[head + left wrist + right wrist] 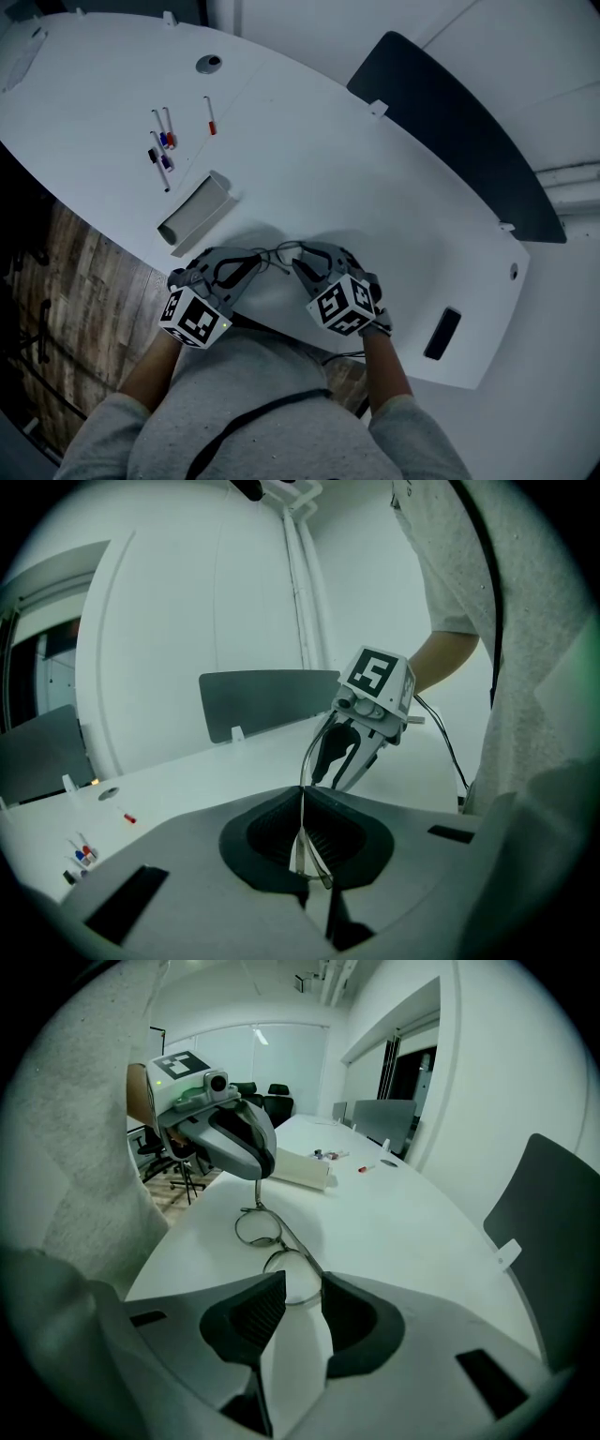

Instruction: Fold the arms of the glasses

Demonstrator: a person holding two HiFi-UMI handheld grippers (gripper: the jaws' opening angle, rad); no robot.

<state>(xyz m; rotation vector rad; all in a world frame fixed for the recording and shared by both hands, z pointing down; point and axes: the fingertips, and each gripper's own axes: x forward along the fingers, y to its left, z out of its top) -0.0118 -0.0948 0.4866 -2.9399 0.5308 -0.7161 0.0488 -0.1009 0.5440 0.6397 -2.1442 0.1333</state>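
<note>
1. The glasses sit near the close edge of the white surface, directly in front of the person and between the two grippers.
2. The left gripper has its fingers pressed together on one thin metal arm of the glasses. The arm passes between the ribbed pads and rises beyond them toward the other gripper.
3. The right gripper has its fingers well apart and clamps nothing. The rim of the nearer lens lies in the gap at their tips, and I cannot tell whether the frame touches the right-hand tip.
4. In the right gripper view both round rims run in a line away from the fingers. The far end of the frame meets the left gripper's tips.
5. I cannot tell whether the rims rest on the surface or hang just above it.
6. Farther along the surface, well apart from the glasses, lies a grey open tray. Beyond it are several markers.
7. A dark chair back stands at the far side.
</note>
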